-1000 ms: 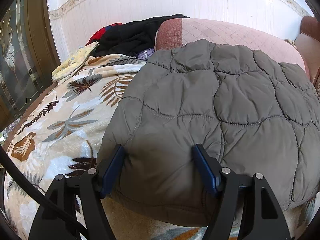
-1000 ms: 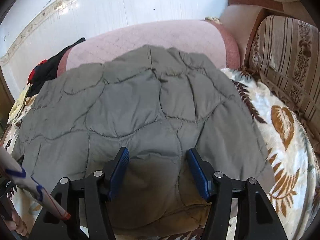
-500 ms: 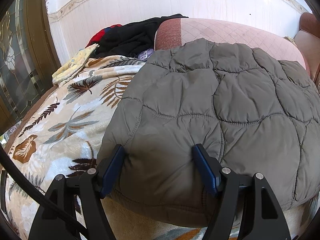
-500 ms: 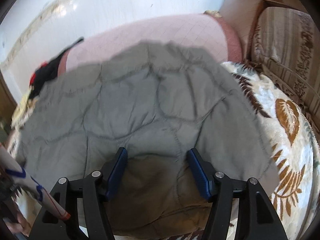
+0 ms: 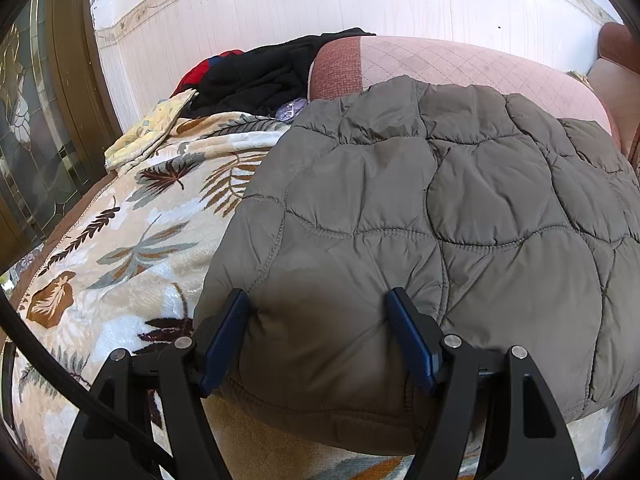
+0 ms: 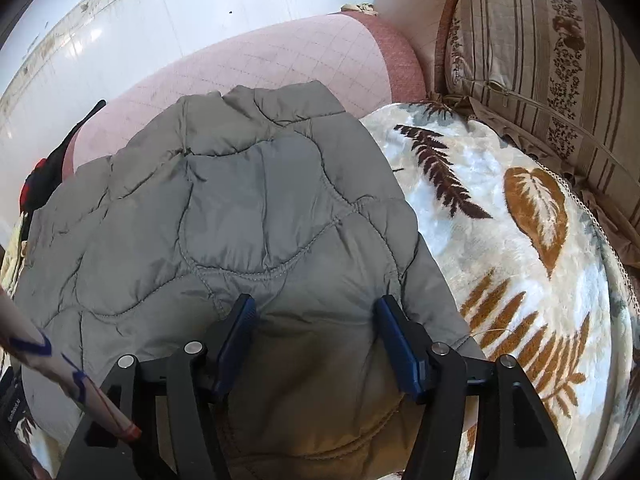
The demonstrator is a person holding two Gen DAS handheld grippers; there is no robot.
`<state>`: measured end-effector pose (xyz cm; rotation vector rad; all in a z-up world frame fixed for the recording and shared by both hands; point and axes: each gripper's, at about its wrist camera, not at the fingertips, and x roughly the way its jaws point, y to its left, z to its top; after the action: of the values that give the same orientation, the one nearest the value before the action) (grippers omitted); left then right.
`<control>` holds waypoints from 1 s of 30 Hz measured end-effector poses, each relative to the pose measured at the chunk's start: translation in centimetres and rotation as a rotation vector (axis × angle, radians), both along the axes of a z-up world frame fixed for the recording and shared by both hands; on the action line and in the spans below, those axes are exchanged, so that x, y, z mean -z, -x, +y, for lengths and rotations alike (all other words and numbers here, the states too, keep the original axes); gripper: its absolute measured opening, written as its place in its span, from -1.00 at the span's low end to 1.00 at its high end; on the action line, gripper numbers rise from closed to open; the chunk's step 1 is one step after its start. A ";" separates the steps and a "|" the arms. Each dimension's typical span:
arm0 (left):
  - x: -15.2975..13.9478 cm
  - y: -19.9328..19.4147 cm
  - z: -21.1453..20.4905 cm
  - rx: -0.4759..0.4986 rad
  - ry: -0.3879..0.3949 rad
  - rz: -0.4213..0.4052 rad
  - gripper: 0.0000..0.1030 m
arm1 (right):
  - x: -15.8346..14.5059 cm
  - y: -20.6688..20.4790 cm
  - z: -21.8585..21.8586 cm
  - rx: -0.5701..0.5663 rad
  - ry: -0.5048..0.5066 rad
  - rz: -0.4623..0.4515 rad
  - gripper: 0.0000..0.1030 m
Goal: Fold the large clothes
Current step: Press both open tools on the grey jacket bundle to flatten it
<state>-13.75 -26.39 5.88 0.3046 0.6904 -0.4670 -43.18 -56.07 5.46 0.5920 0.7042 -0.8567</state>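
The grey quilted jacket (image 5: 440, 208) lies between the spread left tongs (image 5: 318, 312) and the spread right tongs (image 6: 316, 316).

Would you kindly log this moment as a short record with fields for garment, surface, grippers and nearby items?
garment: grey quilted jacket, lying spread flat
surface: leaf-print blanket on a sofa
left gripper: open, fingers straddling the jacket's near edge
right gripper: open, also over the near edge
behind: pink cushion, jacket's far edge against it
nearby: black clothes at far left; striped cushion at right
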 end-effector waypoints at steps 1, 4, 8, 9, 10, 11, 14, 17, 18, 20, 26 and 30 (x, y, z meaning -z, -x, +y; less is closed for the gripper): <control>0.0 0.0 0.0 0.001 -0.001 -0.001 0.38 | 0.1 0.0 0.0 -0.001 -0.002 0.000 0.31; 0.0 0.0 0.0 0.000 0.000 0.000 0.38 | 0.1 0.0 -0.1 0.000 0.000 0.002 0.31; 0.0 0.0 0.0 0.000 -0.002 -0.003 0.39 | 0.3 -0.1 -0.3 -0.002 0.005 0.011 0.32; 0.0 0.0 0.0 0.000 -0.002 -0.003 0.39 | 0.1 -0.1 -0.1 -0.002 0.005 0.011 0.32; 0.0 0.0 0.0 0.000 -0.001 -0.002 0.39 | 0.1 -0.2 0.0 -0.002 0.004 0.011 0.32; 0.0 0.1 0.0 0.000 -0.001 -0.003 0.39 | 0.1 -0.2 0.1 -0.003 0.004 0.011 0.32; 0.0 0.0 0.0 0.000 -0.003 -0.004 0.39 | 0.1 -0.1 0.0 -0.003 0.005 0.014 0.32; 0.1 0.1 0.0 0.001 -0.002 -0.003 0.39 | 0.1 -0.2 0.1 -0.004 0.006 0.017 0.33; 0.1 0.1 0.0 0.000 -0.002 -0.004 0.39 | 0.1 -0.2 0.0 -0.004 0.007 0.019 0.33; 0.1 0.1 0.0 0.001 -0.004 -0.005 0.39 | 0.2 -0.3 0.1 -0.006 0.009 0.022 0.33; 0.0 0.0 0.0 0.001 0.000 -0.004 0.39 | 0.1 -0.2 0.0 -0.010 0.009 0.025 0.34; -0.1 -0.2 0.1 0.000 0.004 -0.001 0.39 | -0.2 -0.2 0.2 -0.007 0.023 0.029 0.34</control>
<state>-13.60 -26.31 6.00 0.3008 0.6882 -0.4684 -42.96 -55.83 5.67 0.5574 0.7216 -0.8675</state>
